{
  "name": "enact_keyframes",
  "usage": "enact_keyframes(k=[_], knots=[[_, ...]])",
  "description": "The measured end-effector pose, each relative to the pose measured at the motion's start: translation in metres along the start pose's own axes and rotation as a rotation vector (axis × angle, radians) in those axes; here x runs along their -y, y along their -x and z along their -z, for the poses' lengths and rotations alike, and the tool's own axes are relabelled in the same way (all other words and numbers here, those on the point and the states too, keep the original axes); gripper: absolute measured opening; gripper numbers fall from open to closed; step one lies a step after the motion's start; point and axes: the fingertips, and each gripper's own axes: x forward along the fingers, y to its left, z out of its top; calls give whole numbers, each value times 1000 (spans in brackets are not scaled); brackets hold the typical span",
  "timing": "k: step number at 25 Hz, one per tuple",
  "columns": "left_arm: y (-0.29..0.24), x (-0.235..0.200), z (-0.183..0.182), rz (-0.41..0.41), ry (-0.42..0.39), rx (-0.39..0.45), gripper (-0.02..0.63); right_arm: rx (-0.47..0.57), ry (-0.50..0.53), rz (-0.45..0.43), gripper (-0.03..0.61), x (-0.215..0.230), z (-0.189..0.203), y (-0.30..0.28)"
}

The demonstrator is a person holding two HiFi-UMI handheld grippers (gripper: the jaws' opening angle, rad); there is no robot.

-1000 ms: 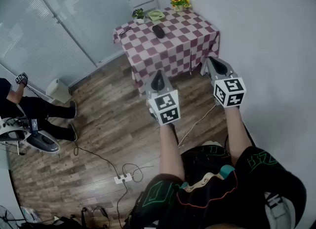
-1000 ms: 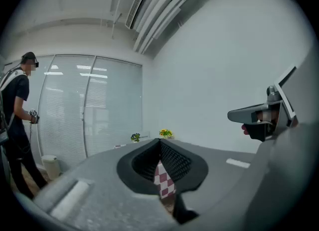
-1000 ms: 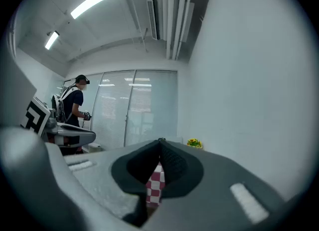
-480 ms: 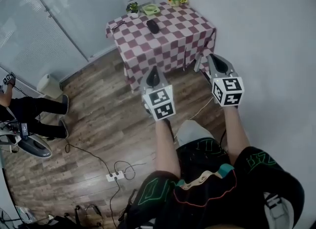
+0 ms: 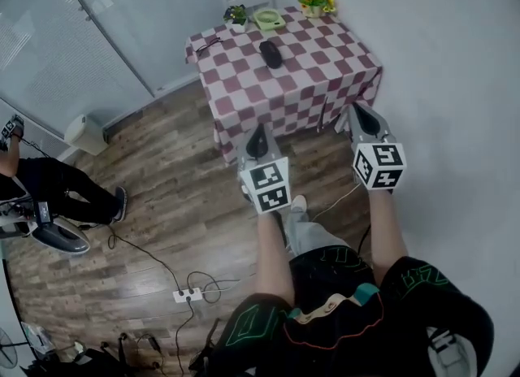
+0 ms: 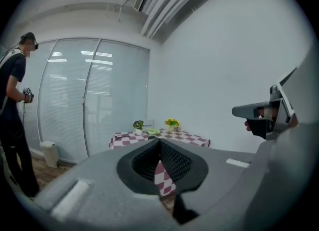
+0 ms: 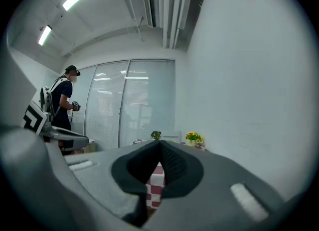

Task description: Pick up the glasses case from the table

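Far off to the left of both grippers a second person (image 5: 49, 184) stands clear of the path, so the risk lies ahead. The left gripper (image 5: 258, 129) has its fingers pressed together with nothing between them, and its tips hang short of the table (image 5: 325, 75). The glasses case (image 5: 270, 54) lies on the checked cloth well beyond those tips, almost straight ahead, with a small plant (image 5: 237, 16) and a green dish (image 5: 267, 19) behind it. The right gripper (image 5: 357, 111) is likewise closed tight and empty, and the case is far ahead and to the left of its tips. If neither pair of fingers spreads before arriving, closed tips would likely shove the smooth dark case across the cloth toward the dish or plant. A low approach could also snag the hanging cloth and drag everything on it.
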Motion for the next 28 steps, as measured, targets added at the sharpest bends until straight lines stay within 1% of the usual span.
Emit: enact_keyframes(k=[2,4,6,9,12,16,19,24,28], knots=[[-19,-10,9,-25,8,-35,9,-13,-16,-15,3,2,3,-27],[-40,-23,17,-59,27,-51,9,-32,-33,-25,3,6,12,-54],[-66,-35,24,-76,44,-77,9,-53,-51,-31,3,11,22,-80],[-104,-38,35,-61,46,-128,9,-81,-77,-30,3,24,34,-116],[-143,-30,41,-39,38,-157,9,-101,-88,-27,3,42,41,-149],[-191,-25,24,-19,29,-143,9,-101,-96,-25,3,66,34,-191],[-217,-25,18,-15,25,-141,9,-102,-103,-36,3,77,31,-218],[-240,-46,6,-48,6,-152,9,-118,-131,-90,3,75,28,-249],[-260,-48,-11,-47,-13,-139,9,-116,-143,-108,3,82,20,-267]])
